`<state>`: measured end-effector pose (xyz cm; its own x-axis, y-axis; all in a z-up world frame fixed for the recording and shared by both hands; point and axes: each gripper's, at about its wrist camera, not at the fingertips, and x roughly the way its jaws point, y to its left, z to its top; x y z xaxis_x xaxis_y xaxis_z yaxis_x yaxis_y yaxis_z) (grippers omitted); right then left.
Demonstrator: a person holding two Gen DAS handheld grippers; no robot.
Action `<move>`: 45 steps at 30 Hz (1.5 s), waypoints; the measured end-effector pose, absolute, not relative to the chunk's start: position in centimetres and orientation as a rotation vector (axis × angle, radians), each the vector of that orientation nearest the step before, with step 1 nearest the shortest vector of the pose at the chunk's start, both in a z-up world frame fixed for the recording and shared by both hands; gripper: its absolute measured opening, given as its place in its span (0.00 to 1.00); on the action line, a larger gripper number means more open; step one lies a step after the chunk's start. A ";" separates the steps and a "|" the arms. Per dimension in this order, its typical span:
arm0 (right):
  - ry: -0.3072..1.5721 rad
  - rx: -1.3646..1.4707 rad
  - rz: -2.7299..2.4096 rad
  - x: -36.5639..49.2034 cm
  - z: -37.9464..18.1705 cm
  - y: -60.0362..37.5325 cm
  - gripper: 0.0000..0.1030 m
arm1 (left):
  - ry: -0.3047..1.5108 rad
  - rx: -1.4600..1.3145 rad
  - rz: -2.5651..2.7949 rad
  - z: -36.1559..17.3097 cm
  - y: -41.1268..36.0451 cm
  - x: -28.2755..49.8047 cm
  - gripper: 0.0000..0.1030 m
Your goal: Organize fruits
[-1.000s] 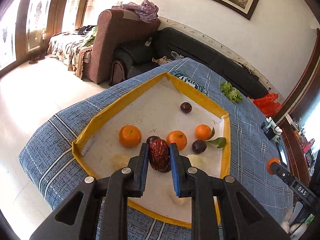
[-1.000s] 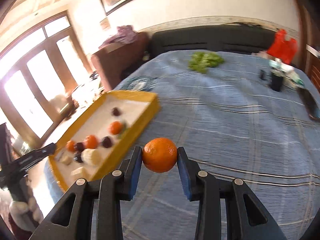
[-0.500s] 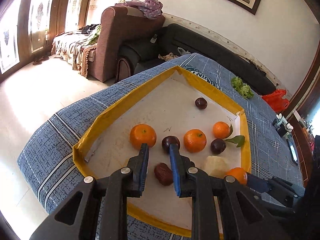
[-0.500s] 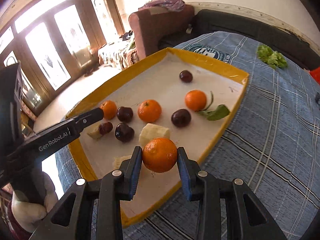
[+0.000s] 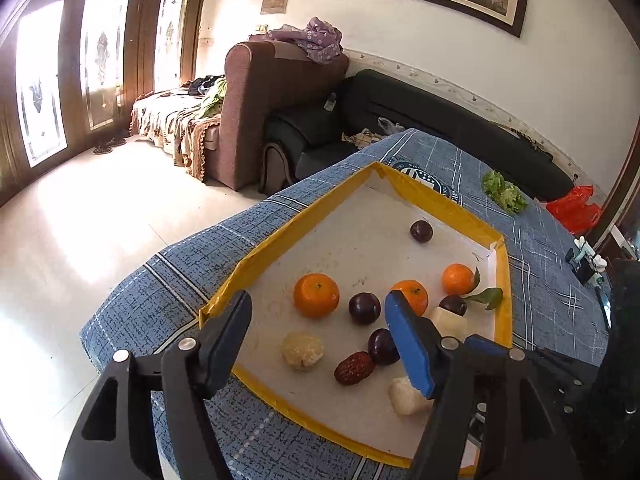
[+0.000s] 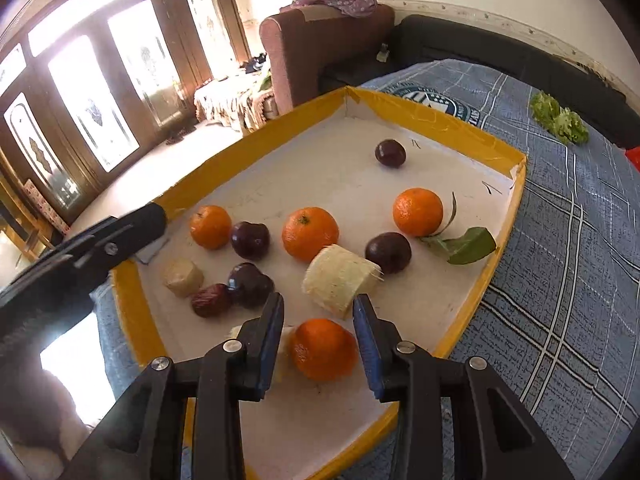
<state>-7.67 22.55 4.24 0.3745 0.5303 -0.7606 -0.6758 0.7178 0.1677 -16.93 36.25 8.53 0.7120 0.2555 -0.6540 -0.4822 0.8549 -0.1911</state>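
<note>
A yellow-rimmed white tray (image 5: 503,276) (image 6: 500,240) on a blue checked cloth holds oranges, dark plums, pale fruit chunks and a red date (image 5: 354,368) (image 6: 210,300). My left gripper (image 5: 320,316) is open and empty above the tray's near edge; the date lies on the tray below it. My right gripper (image 6: 318,312) is open, its jaws either side of an orange (image 6: 323,349) that rests on the tray floor, with gaps showing. The left gripper's finger shows at the left of the right wrist view (image 6: 120,236).
Green lettuce (image 5: 504,192) (image 6: 560,120) and a red bag (image 5: 574,208) lie on the cloth beyond the tray. A leafy orange (image 6: 418,212) sits near the tray's right wall. Sofas stand past the table's far edge, with bare floor to the left.
The left gripper released the date onto the tray, opened wide and drew back. The right gripper carried its orange over the tray, set it down and opened.
</note>
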 end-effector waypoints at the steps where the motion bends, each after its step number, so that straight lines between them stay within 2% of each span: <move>1: 0.886 -0.176 0.781 -7.9 4.7 22.3 0.48 | 0.664 -0.364 0.423 8.6 36.1 -16.9 0.70; 2: 0.865 -0.166 0.781 -8.3 5.2 21.8 0.54 | 0.663 -0.362 0.425 8.8 35.9 -17.0 0.70; 4: 0.830 -0.149 0.782 -8.9 6.1 21.1 0.58 | 0.661 -0.353 0.427 9.0 35.3 -17.1 0.71; 10: 0.764 -0.094 0.741 -10.1 7.4 17.4 0.63 | 0.648 -0.302 0.452 10.3 33.2 -17.7 0.79; 26: 0.746 0.070 0.634 -10.8 7.5 7.7 0.67 | 0.610 -0.168 0.425 13.0 26.7 -18.6 0.86; 45: 0.716 0.145 0.580 -12.2 8.0 3.1 0.68 | 0.590 -0.122 0.376 14.5 23.3 -19.9 0.87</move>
